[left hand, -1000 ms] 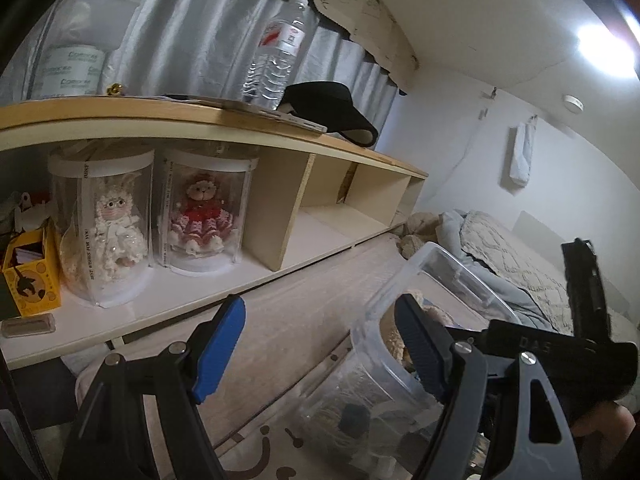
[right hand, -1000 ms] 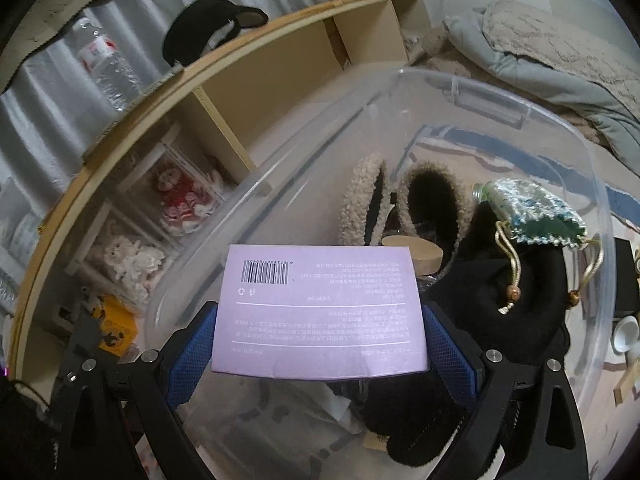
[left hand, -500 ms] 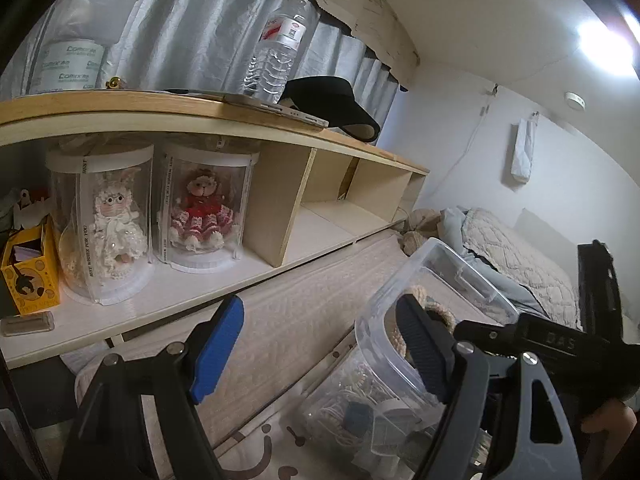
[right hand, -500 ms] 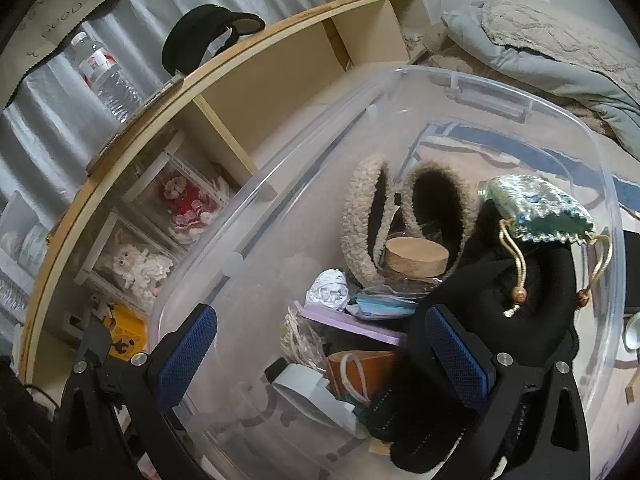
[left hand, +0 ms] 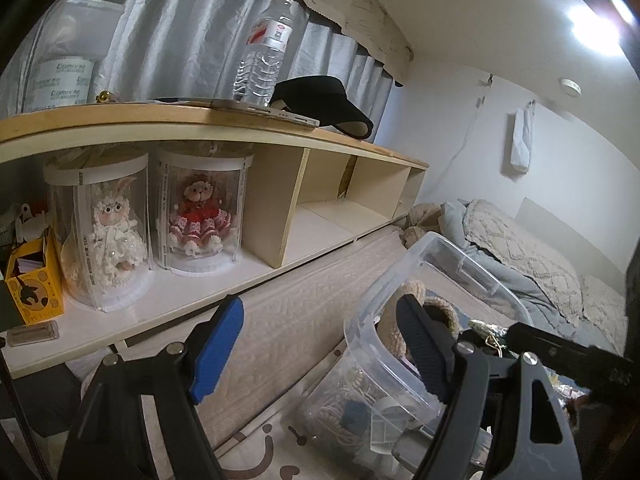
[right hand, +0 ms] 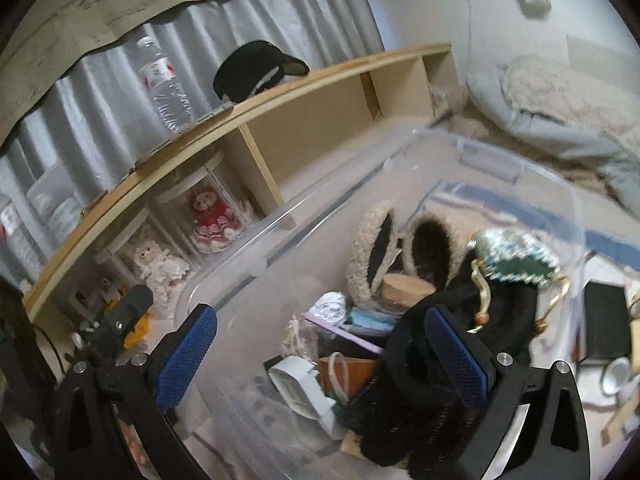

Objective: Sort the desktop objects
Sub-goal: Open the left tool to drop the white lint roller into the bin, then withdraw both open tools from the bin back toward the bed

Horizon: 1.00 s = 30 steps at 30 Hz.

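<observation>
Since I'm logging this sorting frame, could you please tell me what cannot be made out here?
- Bottom of the clear bin, right wrist view: buried under the black knit item and clutter.
- Dark box outside the bin, right wrist view: blurred and distorted through the bin wall.
- Water bottle label text, left wrist view: too small.
- Yellow box contents, left wrist view: in shadow.

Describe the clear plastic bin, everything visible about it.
The clear plastic bin is a large see-through tub with a rolled rim and no lid on. It sits upright on the pale mat beside the wooden shelf. Inside lie fuzzy slippers, a black knit item, a beaded pouch and small clutter.
</observation>
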Tool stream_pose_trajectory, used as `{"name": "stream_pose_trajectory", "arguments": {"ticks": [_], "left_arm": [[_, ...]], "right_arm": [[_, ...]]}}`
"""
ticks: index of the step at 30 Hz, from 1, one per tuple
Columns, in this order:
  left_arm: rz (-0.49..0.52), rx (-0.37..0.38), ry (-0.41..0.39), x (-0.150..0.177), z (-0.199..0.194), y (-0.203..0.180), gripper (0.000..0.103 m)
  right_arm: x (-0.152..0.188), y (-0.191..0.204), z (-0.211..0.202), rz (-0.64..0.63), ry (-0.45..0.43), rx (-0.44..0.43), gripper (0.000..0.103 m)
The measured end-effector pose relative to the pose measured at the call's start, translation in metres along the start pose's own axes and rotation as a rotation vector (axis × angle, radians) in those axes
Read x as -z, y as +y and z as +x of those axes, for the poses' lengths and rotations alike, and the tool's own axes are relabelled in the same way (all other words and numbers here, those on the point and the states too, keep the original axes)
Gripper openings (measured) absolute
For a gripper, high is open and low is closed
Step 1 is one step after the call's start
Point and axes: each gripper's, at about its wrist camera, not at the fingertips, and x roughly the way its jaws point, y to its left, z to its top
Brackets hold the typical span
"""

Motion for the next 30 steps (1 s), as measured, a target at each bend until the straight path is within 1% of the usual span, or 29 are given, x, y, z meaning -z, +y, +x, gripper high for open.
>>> {"name": "stream_pose_trajectory", "arguments": {"ticks": [3, 6, 7, 9, 12, 14, 15, 16, 21, 25, 27, 30], "left_arm": [[0.011, 0.000, -0.003, 0.001, -0.001, -0.004, 0.087], [0.021, -0.011, -0.007, 0.000, -0.001, -0.007, 0.089], [0.022, -0.015, -0.007, 0.000, -0.002, -0.008, 0.093], [0.029, -0.023, -0.012, 0.001, -0.002, -0.010, 0.096], [0.033, -0.002, -0.007, 0.001, -0.002, -0.014, 0.097], [0.042, -0.002, -0.006, 0.001, -0.003, -0.018, 0.098], [0.052, -0.010, -0.007, 0.001, -0.003, -0.020, 0.102], [0.059, -0.006, -0.010, 0.001, -0.004, -0.023, 0.103], [0.076, 0.072, 0.000, 0.001, -0.009, -0.038, 0.103], [0.117, 0.097, 0.005, 0.005, -0.013, -0.054, 0.103], [0.139, 0.108, 0.017, 0.009, -0.014, -0.062, 0.103], [0.152, 0.155, 0.052, 0.013, -0.016, -0.072, 0.103]], "right_arm": [[0.002, -0.002, -0.012, -0.029, -0.047, 0.024, 0.103], [0.006, -0.006, -0.026, -0.045, -0.121, 0.061, 0.103], [0.007, -0.007, -0.030, -0.053, -0.136, 0.070, 0.103], [0.009, -0.011, -0.036, -0.059, -0.155, 0.085, 0.103], [0.012, -0.020, -0.044, -0.050, -0.173, 0.093, 0.103], [0.014, -0.025, -0.047, -0.043, -0.182, 0.096, 0.103], [0.016, -0.028, -0.049, -0.040, -0.189, 0.099, 0.103], [0.018, -0.031, -0.050, -0.040, -0.191, 0.102, 0.103], [0.030, -0.043, -0.059, -0.052, -0.201, 0.146, 0.103], [0.037, -0.052, -0.073, -0.056, -0.221, 0.177, 0.103], [0.041, -0.056, -0.082, -0.057, -0.231, 0.197, 0.103], [0.045, -0.062, -0.095, -0.054, -0.233, 0.219, 0.103]]}}
